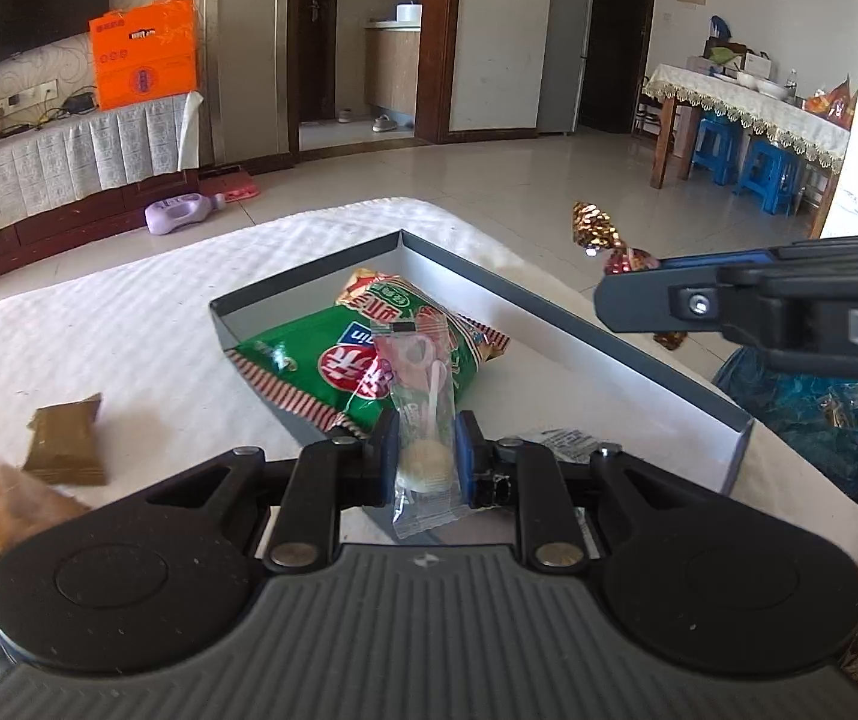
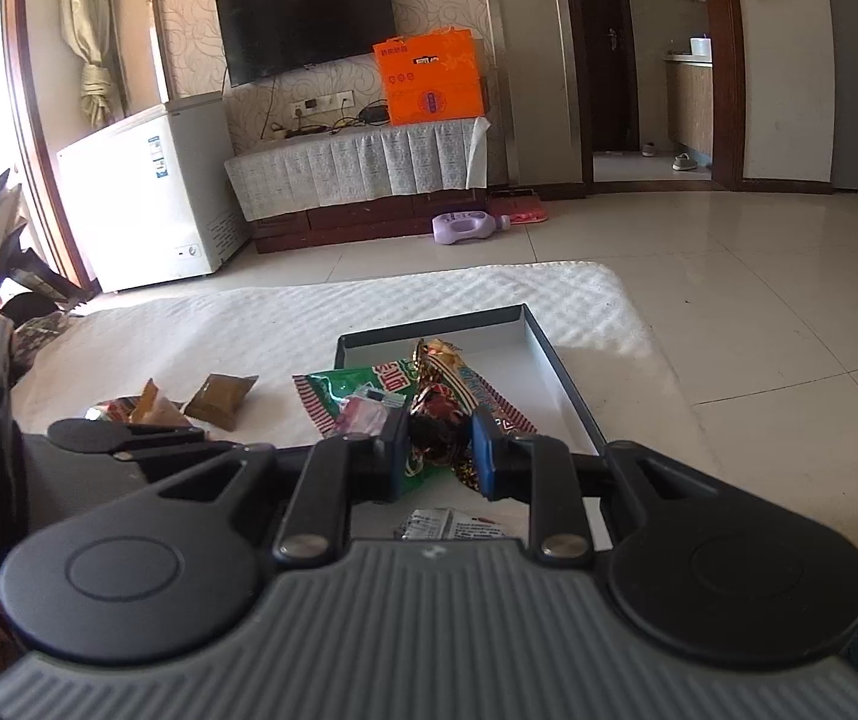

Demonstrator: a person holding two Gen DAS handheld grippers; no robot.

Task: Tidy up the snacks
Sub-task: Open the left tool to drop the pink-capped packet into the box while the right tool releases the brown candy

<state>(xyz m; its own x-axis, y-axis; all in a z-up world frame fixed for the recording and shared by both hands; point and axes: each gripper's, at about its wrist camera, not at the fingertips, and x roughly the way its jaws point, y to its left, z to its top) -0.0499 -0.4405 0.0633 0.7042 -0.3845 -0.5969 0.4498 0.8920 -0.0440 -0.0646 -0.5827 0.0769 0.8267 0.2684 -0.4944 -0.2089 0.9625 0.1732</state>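
My left gripper is shut on a clear-wrapped lollipop, held over the near edge of a grey-rimmed tray on the white cloth. A green snack bag lies in the tray, with a small white packet near its front. My right gripper is shut on a red and gold foil candy, above the tray and the green bag. The left wrist view shows the right gripper from the side at the tray's right rim, the foil candy sticking out of it.
A brown packet and an orange wrapper lie on the cloth left of the tray, the brown packet also showing in the right wrist view. A blue plastic bag sits past the table's right edge. A purple bottle lies on the floor.
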